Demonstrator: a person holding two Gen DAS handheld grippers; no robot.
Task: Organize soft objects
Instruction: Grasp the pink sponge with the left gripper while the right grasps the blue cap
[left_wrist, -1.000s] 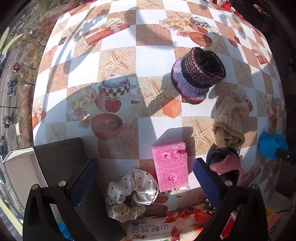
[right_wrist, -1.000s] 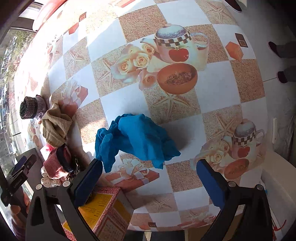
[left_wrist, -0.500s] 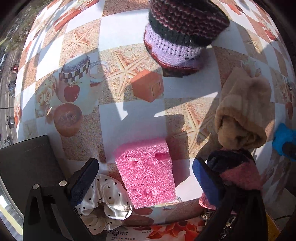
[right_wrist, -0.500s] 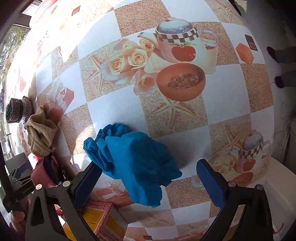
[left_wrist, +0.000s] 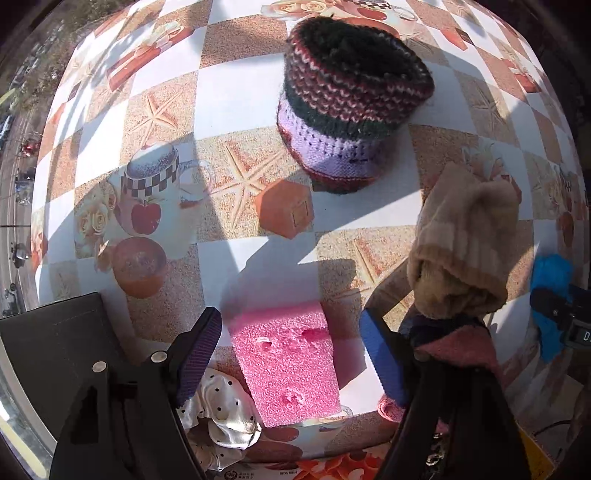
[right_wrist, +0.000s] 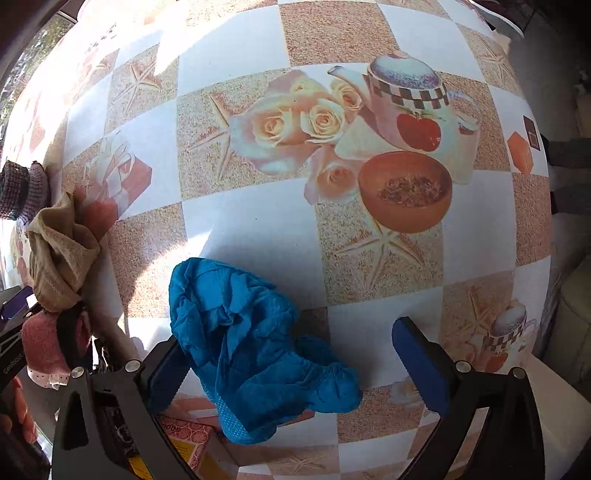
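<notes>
Both grippers have dropped closer: left gripper (left_wrist: 290, 354), jaws wide, now straddles the pink sponge (left_wrist: 286, 363) at the counter's (left_wrist: 236, 99) near edge; right gripper (right_wrist: 291, 363), also wide, brackets the blue cloth (right_wrist: 251, 343)—grasps look imminent.

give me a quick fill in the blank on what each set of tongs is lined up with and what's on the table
1. The left tongs stand open on either side of a ____ sponge.
2. The right tongs are open around a crumpled cloth coloured ____.
3. The knitted hat has a band of ____ near its base.
4. The scrunchie is white with black ____.

Missing words: pink; blue; purple; dots
</notes>
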